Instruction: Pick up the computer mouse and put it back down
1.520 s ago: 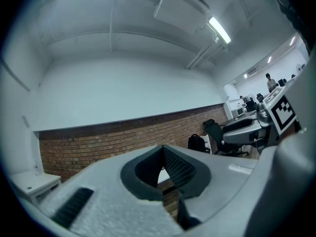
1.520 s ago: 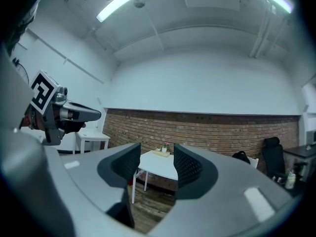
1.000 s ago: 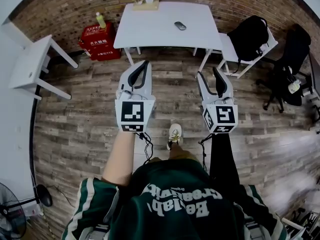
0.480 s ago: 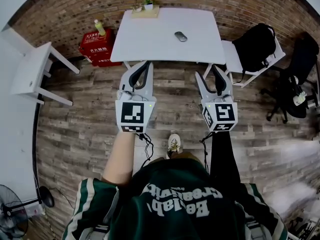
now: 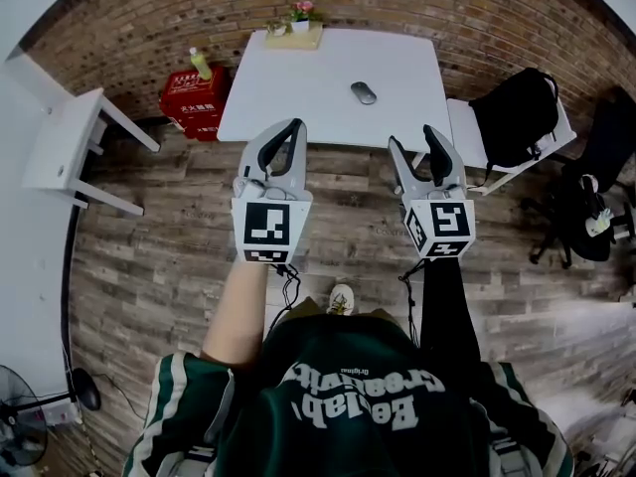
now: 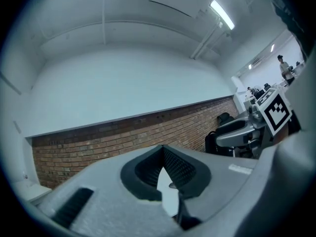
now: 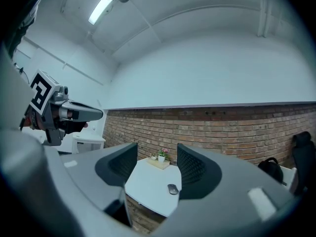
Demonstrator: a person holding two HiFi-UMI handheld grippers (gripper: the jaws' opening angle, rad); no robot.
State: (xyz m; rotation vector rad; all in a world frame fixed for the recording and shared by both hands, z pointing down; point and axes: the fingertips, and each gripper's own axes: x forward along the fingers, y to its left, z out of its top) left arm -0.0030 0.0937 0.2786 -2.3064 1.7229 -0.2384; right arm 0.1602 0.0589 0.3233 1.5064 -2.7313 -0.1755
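The dark grey computer mouse [image 5: 364, 92] lies on the right half of the white table [image 5: 298, 78] by the brick wall. Both grippers are held level over the wooden floor, short of the table's near edge. My left gripper [image 5: 285, 128] has its jaw tips together with nothing in them. My right gripper [image 5: 412, 137] is open, its jaws opening, with nothing between them. In the right gripper view the mouse [image 7: 172, 189] shows far off in the gap between the jaws. The left gripper view catches only a sliver of the table [image 6: 167, 199] under its closed tips.
A small potted plant [image 5: 303, 13] on a wooden board stands at the table's far edge. Red crates [image 5: 192, 92] with a green bottle [image 5: 201, 65] sit left of the table. A white chair with a black backpack [image 5: 517, 102] stands right, and a white side table [image 5: 60, 137] at the left.
The person has walked toward the table with both grippers, so the table and mouse are nearer. The right gripper's jaws stand slightly wider.
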